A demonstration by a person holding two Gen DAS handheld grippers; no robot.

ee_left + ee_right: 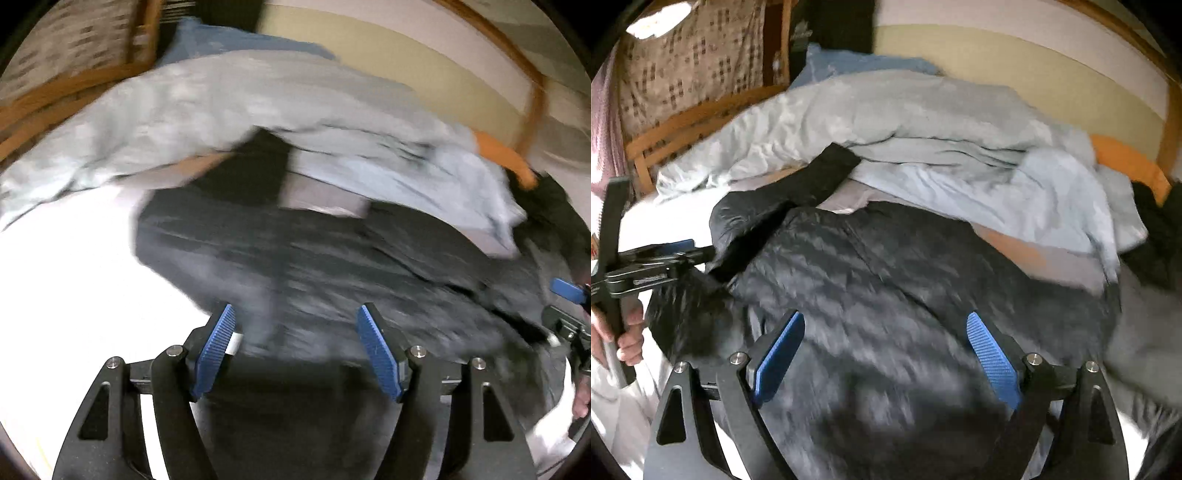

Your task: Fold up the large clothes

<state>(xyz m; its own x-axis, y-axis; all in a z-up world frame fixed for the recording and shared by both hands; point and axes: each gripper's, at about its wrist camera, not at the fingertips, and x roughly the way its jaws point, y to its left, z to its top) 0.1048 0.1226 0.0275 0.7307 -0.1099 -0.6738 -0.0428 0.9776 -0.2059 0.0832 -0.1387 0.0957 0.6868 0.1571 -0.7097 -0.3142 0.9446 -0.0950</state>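
Observation:
A dark quilted jacket (332, 266) lies spread on the bed, one sleeve (812, 184) folded back toward the duvet. My left gripper (295, 310) hovers over the jacket's near edge, jaws open, nothing between the blue pads (216, 350). My right gripper (885, 316) hangs above the jacket's body (886, 280), also open and empty. The right wrist view shows the left gripper (665, 254) at the jacket's left side, held by a hand (628, 332). In the left wrist view, part of the right gripper (565, 290) shows at the far right. Both views are motion-blurred.
A crumpled pale blue-grey duvet (905, 122) is heaped behind the jacket. A blue pillow (849, 62) and an orange cloth (1126, 158) lie further back. The wooden bed frame (694, 114) borders the left. White sheet (74, 295) shows on the left, another dark garment (1160, 229) at right.

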